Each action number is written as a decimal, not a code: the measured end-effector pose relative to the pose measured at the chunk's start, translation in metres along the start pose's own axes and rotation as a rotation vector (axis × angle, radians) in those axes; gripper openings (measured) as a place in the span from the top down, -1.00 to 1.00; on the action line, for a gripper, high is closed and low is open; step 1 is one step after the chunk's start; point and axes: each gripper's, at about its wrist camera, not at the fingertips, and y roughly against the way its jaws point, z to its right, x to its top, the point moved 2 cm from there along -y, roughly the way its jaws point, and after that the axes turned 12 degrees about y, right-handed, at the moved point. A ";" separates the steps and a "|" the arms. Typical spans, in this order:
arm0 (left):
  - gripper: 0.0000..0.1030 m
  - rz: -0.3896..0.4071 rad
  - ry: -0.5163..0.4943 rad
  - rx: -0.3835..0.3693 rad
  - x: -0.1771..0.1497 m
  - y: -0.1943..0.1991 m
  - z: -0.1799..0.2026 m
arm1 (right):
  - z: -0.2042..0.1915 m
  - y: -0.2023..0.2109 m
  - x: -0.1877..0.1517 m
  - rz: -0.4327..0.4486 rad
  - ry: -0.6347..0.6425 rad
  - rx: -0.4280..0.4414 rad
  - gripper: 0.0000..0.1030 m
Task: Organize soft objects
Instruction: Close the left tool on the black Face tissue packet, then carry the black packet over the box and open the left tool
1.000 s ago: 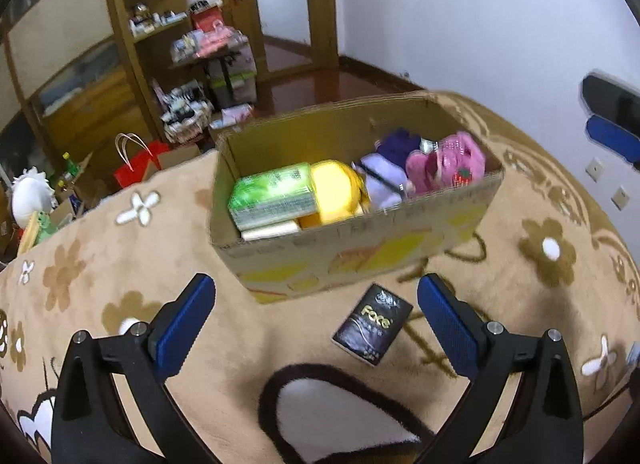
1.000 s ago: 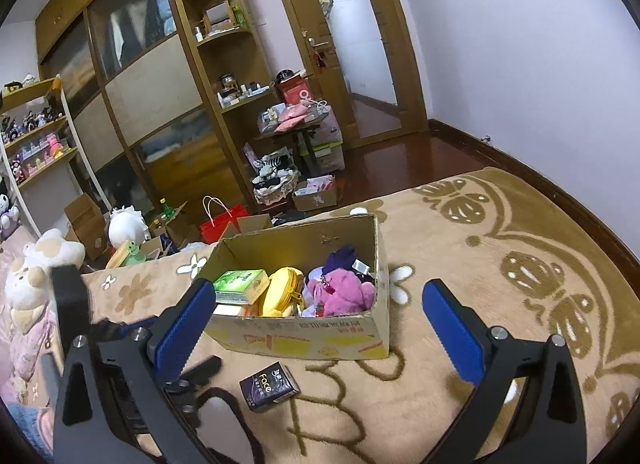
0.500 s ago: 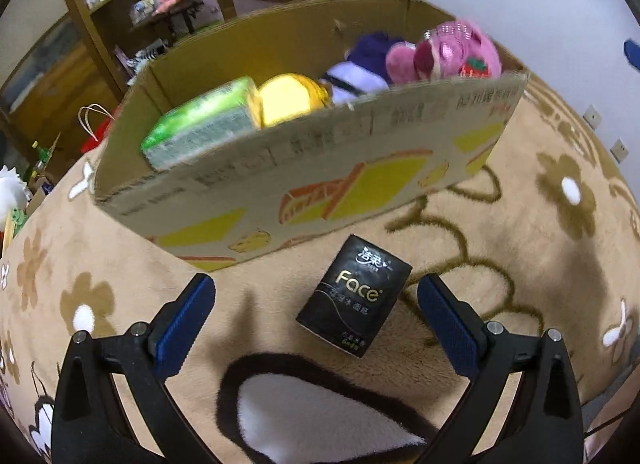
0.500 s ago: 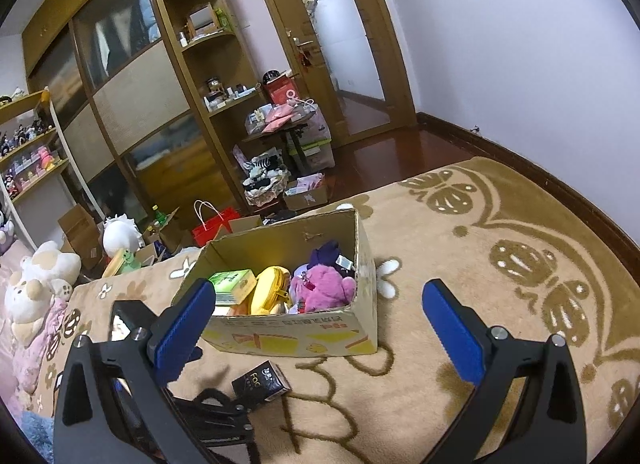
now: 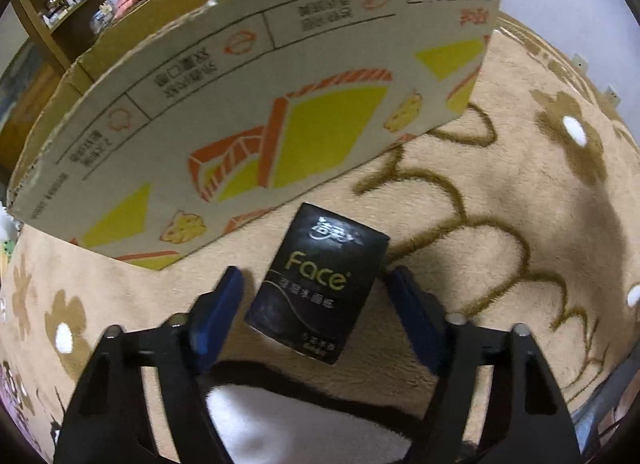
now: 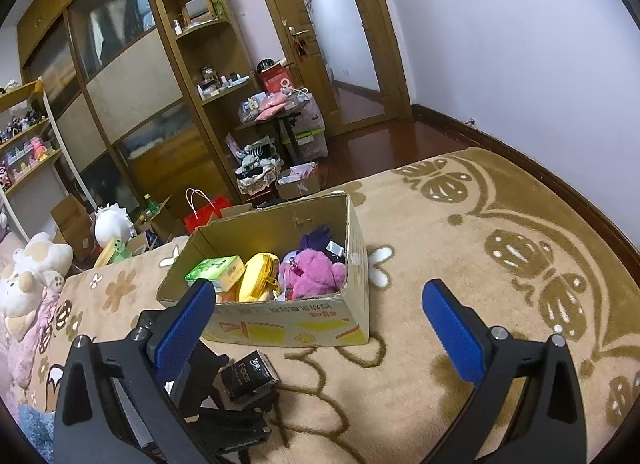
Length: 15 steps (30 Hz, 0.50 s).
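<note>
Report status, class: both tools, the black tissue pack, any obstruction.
Left tool open, straddling black tissue pack, not gripping. Right tool open, empty, above blanket. Cardboard box close behind pack; nothing blocking.

On my left camera I see a black tissue pack (image 5: 320, 288) with yellow-green "Face" lettering, lying on a tan blanket (image 5: 520, 192) patterned with darker brown flowers and curling lines. The cardboard box (image 5: 256, 112) shows yellow and orange printed shapes on pale grey-brown. From my right camera, the box (image 6: 280, 328) holds a green pack (image 6: 214, 270), a yellow pouch (image 6: 258, 278) and a pink-purple plush (image 6: 314, 274). My gripper pads (image 6: 182, 328) are blue on black frames.
</note>
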 end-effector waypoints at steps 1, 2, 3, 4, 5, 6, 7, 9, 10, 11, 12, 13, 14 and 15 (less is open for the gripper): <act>-0.10 -0.003 0.003 -0.008 0.000 0.000 0.000 | -0.001 0.000 0.000 -0.001 0.002 -0.001 -1.00; -0.10 0.002 0.010 -0.010 0.000 0.001 -0.001 | -0.001 0.000 0.000 -0.001 0.001 0.000 -1.00; -0.09 0.017 0.016 0.000 0.000 0.003 -0.001 | -0.001 0.000 -0.001 -0.002 0.003 0.000 -1.00; -0.08 0.034 0.019 0.016 0.000 0.005 -0.003 | -0.002 -0.001 -0.001 -0.003 0.004 0.001 -1.00; -0.08 0.045 0.021 0.030 -0.003 0.007 -0.004 | -0.002 -0.001 -0.001 -0.005 0.006 0.001 -1.00; -0.07 0.051 0.029 0.034 -0.003 0.010 -0.005 | -0.002 -0.001 -0.002 -0.007 0.010 -0.001 -1.00; -0.07 0.061 0.040 0.033 -0.004 0.014 -0.007 | -0.002 -0.001 -0.002 -0.007 0.013 -0.003 -1.00; -0.07 0.102 0.054 0.033 -0.007 0.028 -0.009 | -0.003 0.000 -0.002 -0.007 0.011 -0.002 -1.00; -0.07 0.129 0.056 0.034 -0.008 0.036 -0.010 | -0.003 0.000 -0.002 -0.005 0.011 -0.005 -1.00; -0.07 0.176 0.056 0.033 -0.009 0.050 -0.010 | -0.003 0.001 -0.003 -0.001 0.010 -0.007 -1.00; -0.07 0.207 0.054 0.031 -0.010 0.064 -0.012 | -0.002 0.002 -0.002 0.007 0.010 -0.011 -1.00; -0.07 0.238 0.055 0.028 -0.010 0.074 -0.012 | -0.002 0.004 -0.002 0.013 0.010 -0.012 -1.00; -0.07 0.276 0.060 0.025 -0.011 0.086 -0.014 | -0.002 0.004 -0.001 0.017 0.011 -0.011 -1.00; -0.07 0.308 0.064 0.025 -0.011 0.097 -0.017 | -0.001 0.005 0.000 0.021 0.012 -0.011 -1.00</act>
